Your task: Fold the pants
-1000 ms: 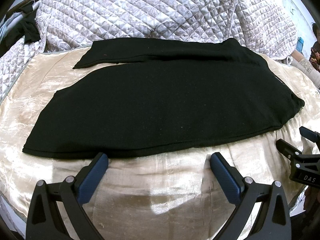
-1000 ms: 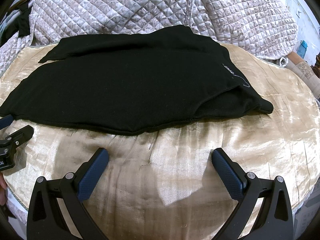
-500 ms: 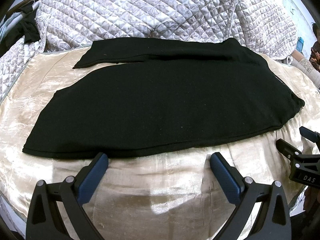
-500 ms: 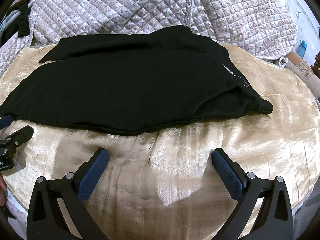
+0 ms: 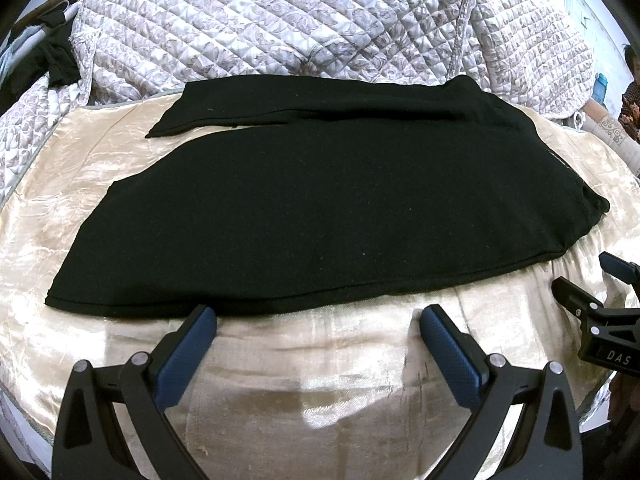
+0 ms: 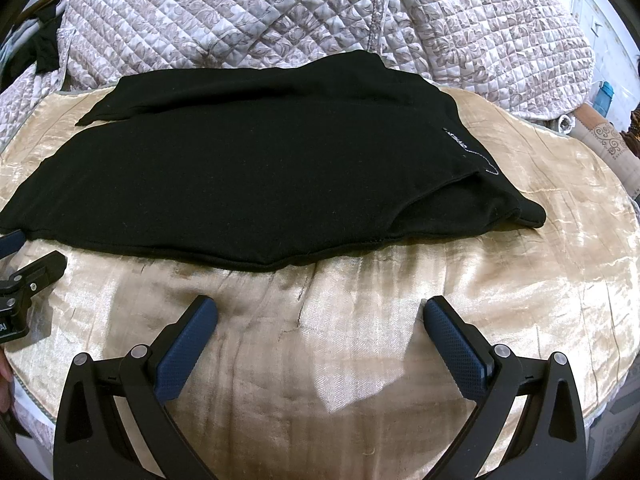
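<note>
Black pants [image 5: 320,208] lie flat on a gold satin sheet [image 5: 304,364], legs pointing left and waist at the right. One leg lies over the other; the far leg [image 5: 240,108] sticks out at the back. In the right wrist view the pants [image 6: 256,168] show a white logo [image 6: 456,140] near the waist. My left gripper [image 5: 316,320] is open and empty, just short of the pants' near hem. My right gripper [image 6: 320,312] is open and empty, hovering over bare sheet in front of the pants. Each gripper shows at the other view's edge.
A quilted grey-patterned blanket [image 5: 304,20] is heaped behind the pants. A dark cloth [image 5: 52,64] hangs at the far left. A person [image 5: 630,92] is at the far right edge, beside a blue container [image 5: 598,86]. The sheet's near edge [image 6: 592,404] drops off at the right.
</note>
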